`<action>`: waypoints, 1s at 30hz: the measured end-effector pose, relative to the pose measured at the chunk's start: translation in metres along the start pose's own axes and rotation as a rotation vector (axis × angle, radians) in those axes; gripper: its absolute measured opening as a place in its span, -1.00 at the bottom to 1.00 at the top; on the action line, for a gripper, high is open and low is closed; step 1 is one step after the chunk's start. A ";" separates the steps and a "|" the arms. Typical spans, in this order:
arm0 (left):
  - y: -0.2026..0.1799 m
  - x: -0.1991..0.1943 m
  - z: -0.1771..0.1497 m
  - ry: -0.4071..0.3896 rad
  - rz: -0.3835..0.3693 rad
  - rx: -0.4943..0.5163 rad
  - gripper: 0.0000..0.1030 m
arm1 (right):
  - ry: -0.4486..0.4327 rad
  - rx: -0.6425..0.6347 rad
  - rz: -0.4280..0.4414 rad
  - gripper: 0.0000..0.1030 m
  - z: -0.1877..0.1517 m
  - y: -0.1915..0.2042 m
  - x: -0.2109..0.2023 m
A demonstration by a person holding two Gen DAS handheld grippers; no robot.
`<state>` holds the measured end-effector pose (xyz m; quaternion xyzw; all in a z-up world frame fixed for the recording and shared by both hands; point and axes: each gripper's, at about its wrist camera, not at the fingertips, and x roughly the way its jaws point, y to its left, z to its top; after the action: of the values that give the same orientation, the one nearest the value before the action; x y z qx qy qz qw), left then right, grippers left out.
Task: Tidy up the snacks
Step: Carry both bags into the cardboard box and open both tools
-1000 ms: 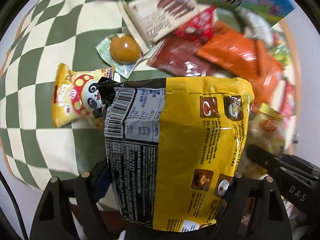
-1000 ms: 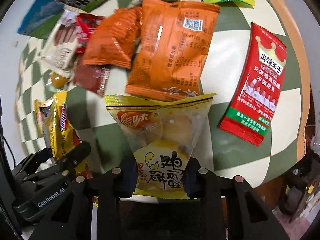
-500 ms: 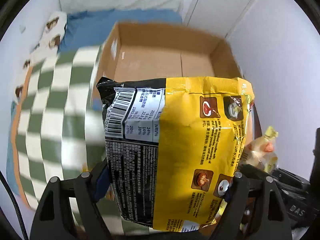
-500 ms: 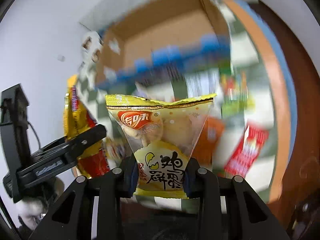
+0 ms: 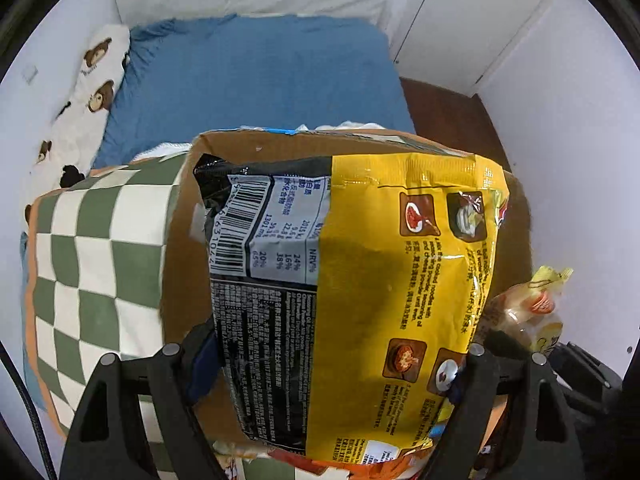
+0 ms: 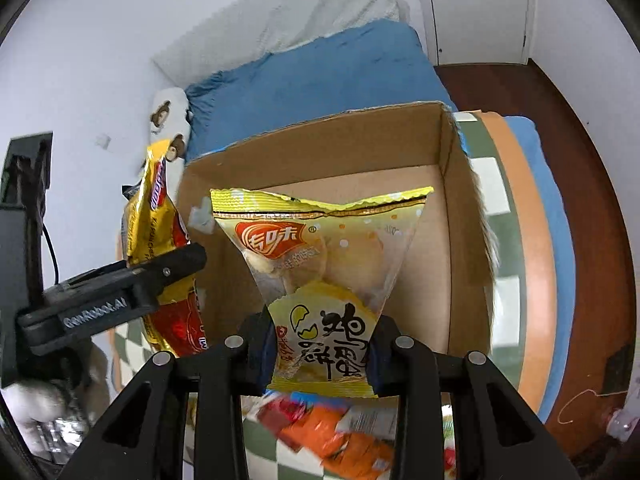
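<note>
Snacks are held up in both grippers right now, one bag each. Low in the left wrist view, the left gripper [image 5: 320, 364] is squeezed tight on the bottom of a big yellow and black noodle packet [image 5: 352, 288], which stands up and fills the middle of that picture. Low in the right wrist view, the right gripper [image 6: 322, 344] is squeezed tight on the bottom of a small yellow egg pastry bag [image 6: 320, 276], also standing up. At the very bottom of the right wrist view, under the bag, more snack packs [image 6: 340, 432] lie blurry on the green and white checked cloth [image 6: 504, 208]. Just past both bags, in the middle of each picture, sits an open cardboard box [image 6: 444, 216]. It looks like the step now is carrying the two bags to the box. I think the next move is to bring each bag over the open top, lower it, and let go so it drops inside. The two bags are close side by side, so they could bump, and the near wall of the box has to be cleared first. Farther back, in the upper part of both pictures, is a blue bed [image 5: 256, 80] with a bear pillow [image 5: 84, 92], then a white wall and a white door [image 5: 472, 12].
</note>
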<state>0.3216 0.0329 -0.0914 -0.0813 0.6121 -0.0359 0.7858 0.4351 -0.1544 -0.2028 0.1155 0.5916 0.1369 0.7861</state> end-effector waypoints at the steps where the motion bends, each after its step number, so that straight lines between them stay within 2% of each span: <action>1: -0.001 0.009 0.012 0.016 0.000 -0.005 0.62 | 0.008 0.001 -0.006 -0.28 0.007 0.000 0.007; 3: -0.006 0.022 0.020 0.042 0.005 -0.007 0.62 | 0.029 -0.003 -0.019 -0.28 0.026 0.001 0.022; 7: 0.001 0.062 0.038 0.116 -0.004 -0.036 0.62 | 0.068 -0.013 -0.053 -0.28 0.046 -0.001 0.055; 11: 0.013 0.100 0.055 0.154 0.004 -0.049 0.62 | 0.103 -0.028 -0.086 -0.28 0.059 -0.005 0.088; 15: 0.010 0.118 0.053 0.195 0.005 -0.022 0.63 | 0.123 -0.040 -0.108 -0.28 0.071 -0.010 0.114; 17: 0.010 0.122 0.054 0.186 0.018 -0.003 0.63 | 0.141 -0.043 -0.107 -0.25 0.076 -0.014 0.127; 18: 0.010 0.126 0.054 0.186 0.029 0.001 0.66 | 0.154 -0.043 -0.105 -0.20 0.079 -0.019 0.135; 20: 0.007 0.122 0.049 0.194 0.016 0.001 0.81 | 0.192 -0.028 -0.091 0.21 0.085 -0.026 0.149; 21: 0.007 0.121 0.047 0.193 0.018 0.003 0.83 | 0.205 -0.025 -0.090 0.55 0.087 -0.028 0.154; 22: 0.007 0.119 0.047 0.189 0.012 0.007 0.84 | 0.211 -0.027 -0.091 0.74 0.088 -0.030 0.157; 30: 0.004 0.076 0.030 0.097 0.003 0.016 0.84 | 0.197 -0.023 -0.131 0.78 0.080 -0.039 0.151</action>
<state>0.3691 0.0279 -0.1575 -0.0721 0.6494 -0.0435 0.7558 0.5551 -0.1394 -0.3294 0.0535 0.6707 0.1029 0.7326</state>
